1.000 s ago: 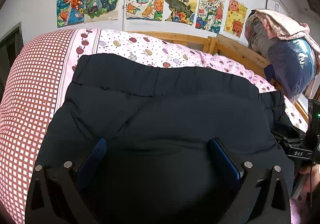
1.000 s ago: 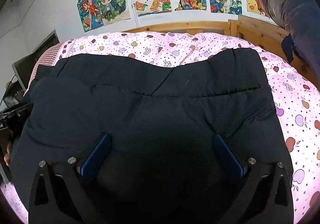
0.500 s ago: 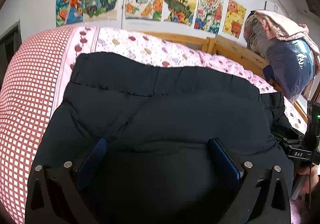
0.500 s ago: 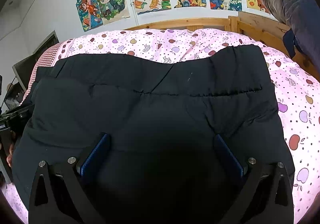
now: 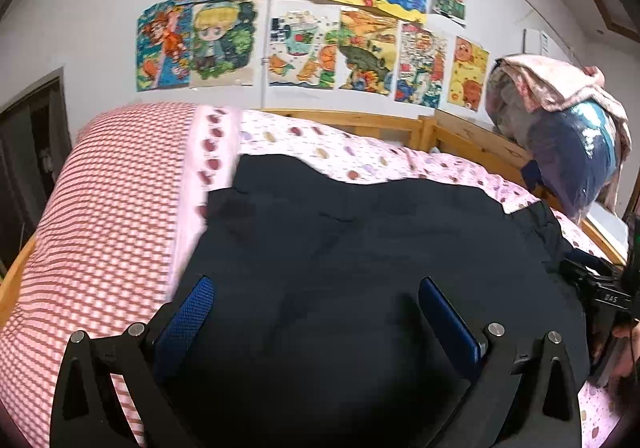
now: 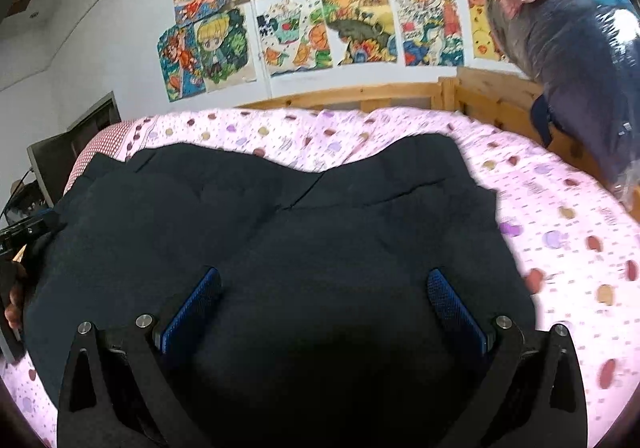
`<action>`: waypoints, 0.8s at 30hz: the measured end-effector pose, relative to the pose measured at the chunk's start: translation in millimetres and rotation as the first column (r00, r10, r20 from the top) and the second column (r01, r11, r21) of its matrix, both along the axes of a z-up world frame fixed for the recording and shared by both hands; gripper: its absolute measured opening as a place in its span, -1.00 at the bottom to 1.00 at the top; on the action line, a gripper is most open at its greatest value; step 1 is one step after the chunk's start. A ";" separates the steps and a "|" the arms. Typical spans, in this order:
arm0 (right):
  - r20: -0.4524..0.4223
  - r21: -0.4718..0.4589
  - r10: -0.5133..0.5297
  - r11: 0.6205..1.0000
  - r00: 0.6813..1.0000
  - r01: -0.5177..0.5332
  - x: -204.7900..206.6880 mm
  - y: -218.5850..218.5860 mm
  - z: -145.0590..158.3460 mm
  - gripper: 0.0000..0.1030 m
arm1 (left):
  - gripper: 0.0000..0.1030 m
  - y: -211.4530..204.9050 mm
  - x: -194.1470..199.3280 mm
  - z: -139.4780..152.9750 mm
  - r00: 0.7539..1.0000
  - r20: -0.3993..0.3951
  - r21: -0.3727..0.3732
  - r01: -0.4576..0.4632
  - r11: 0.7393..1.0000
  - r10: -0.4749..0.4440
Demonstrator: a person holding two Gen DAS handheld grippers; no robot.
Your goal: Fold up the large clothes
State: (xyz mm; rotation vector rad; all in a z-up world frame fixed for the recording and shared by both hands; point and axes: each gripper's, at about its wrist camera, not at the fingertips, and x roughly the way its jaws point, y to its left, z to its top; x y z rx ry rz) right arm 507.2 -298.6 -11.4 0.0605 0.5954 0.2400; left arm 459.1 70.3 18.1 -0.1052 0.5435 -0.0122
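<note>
The black coat (image 5: 360, 248) lies flat on the bed (image 6: 560, 232), long axis left to right. Left tongs (image 5: 316, 308) and right tongs (image 6: 324, 296) hang released over its near edge, equally near.

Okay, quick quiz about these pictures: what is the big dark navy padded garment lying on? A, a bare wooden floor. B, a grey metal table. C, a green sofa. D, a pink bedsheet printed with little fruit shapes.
D: the dark navy padded garment is spread over the pink fruit-print bedsheet, which shows past its far and right edges in the right wrist view, with a wooden bed frame behind it.
</note>
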 end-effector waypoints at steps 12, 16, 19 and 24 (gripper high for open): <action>-0.075 -0.079 -0.102 0.992 0.992 0.096 -1.6 -77.2 4.1 0.98 | 1.00 72.4 19.3 -24.3 0.980 -0.188 -0.091 -0.086 0.992 0.068; -0.159 -0.011 -0.093 0.996 0.983 0.093 9.3 -90.1 -13.5 0.98 | 1.00 83.6 31.0 -38.1 0.968 -0.249 -0.196 -0.077 0.978 0.027; -0.222 0.045 -0.070 0.996 0.972 0.083 18.9 -95.5 -26.9 0.98 | 1.00 82.5 36.0 -47.7 0.962 -0.272 -0.214 -0.048 0.976 -0.012; -0.243 0.070 -0.057 0.995 0.968 0.076 23.5 -93.8 -41.9 0.98 | 1.00 82.4 44.5 -61.9 0.952 -0.296 -0.276 -0.011 0.961 -0.074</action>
